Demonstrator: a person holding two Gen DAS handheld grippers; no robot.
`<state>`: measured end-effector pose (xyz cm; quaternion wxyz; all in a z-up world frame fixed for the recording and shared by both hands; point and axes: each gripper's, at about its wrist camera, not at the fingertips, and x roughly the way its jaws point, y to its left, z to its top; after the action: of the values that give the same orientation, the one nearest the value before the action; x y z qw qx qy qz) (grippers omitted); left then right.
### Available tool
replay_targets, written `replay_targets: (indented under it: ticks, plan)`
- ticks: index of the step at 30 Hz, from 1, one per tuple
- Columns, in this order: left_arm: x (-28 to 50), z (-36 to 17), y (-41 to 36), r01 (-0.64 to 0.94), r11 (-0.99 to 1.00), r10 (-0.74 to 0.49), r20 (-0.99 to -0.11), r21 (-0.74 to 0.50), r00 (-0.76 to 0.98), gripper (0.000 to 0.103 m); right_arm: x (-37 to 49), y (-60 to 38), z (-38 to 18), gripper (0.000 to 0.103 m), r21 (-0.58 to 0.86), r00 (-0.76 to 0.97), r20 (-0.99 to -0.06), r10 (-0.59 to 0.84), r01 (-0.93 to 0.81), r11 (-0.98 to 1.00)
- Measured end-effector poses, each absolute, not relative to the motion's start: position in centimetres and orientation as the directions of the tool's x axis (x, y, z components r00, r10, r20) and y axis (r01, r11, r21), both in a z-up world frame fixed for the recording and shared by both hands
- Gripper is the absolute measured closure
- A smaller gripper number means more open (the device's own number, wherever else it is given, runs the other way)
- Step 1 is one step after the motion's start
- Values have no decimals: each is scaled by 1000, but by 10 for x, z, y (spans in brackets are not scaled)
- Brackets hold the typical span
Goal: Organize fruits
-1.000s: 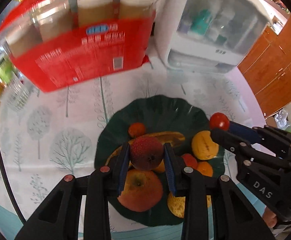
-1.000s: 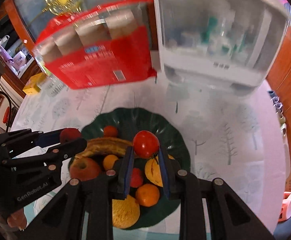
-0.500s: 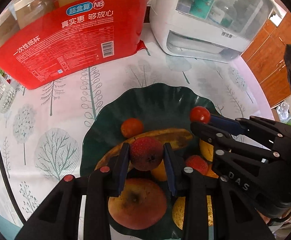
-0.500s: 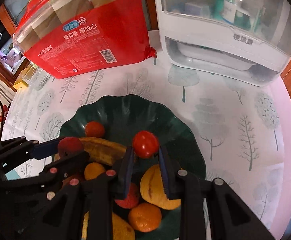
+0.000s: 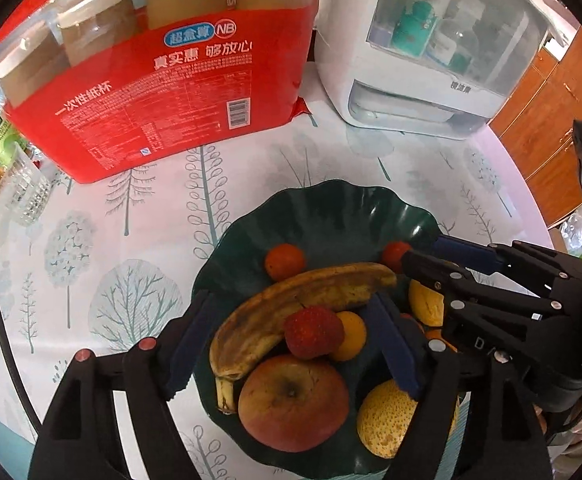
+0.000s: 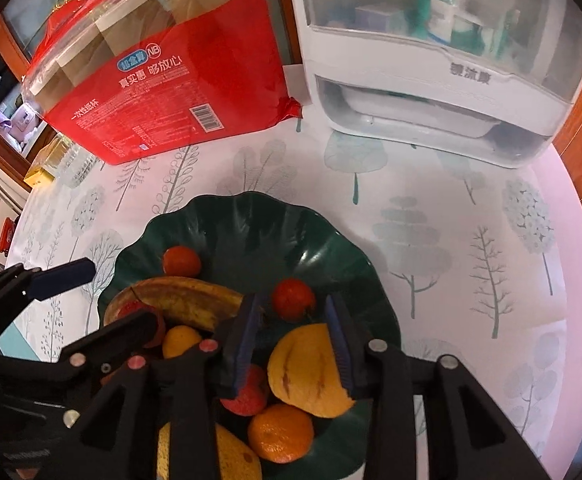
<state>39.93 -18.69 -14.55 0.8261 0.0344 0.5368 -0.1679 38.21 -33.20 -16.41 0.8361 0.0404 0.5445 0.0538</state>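
A dark green plate point(image 5: 331, 200) holds a banana point(image 5: 299, 304), an apple point(image 5: 293, 402), a strawberry point(image 5: 313, 332), a tomato point(image 6: 293, 298) and several orange and yellow fruits. My left gripper point(image 5: 291, 340) hangs over the pile, its jaws opening wide. The strawberry rests free on the banana and apple between them. My right gripper point(image 6: 291, 312) is opening too. The tomato lies on the plate point(image 6: 251, 220) between its fingertips, with a gap on each side. In the right wrist view the left gripper point(image 6: 103, 300) shows at the left.
A red bag of paper cups point(image 5: 163, 92) leans at the back left, with a white appliance with a clear hood point(image 5: 423, 60) at the back right. A glass tumbler point(image 5: 23, 192) stands at the far left. Wooden cabinets point(image 5: 551, 128) lie beyond the table's right edge.
The left jaws have sprung apart and let the strawberry down onto the pile. The right jaws have parted from the tomato, which now sits on the plate. Both grippers came lower.
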Motion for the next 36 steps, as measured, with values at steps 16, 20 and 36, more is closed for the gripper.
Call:
replay_targets:
  ticks: [16, 20, 36]
  plan:
    - [366, -110, -175, 298, 949, -228, -879, -104, 418, 18, 351, -325, -130, 68, 133, 438, -888, 140, -47, 990]
    - [354, -99, -169, 295, 950, -227, -872, -101, 435, 17, 339, -321, -120, 68, 131, 446, -884, 139, -50, 990]
    - [271, -78, -123, 249, 960, -231, -863, -127, 449, 12, 251, -293, -104, 68, 155, 451, -877, 166, -61, 986]
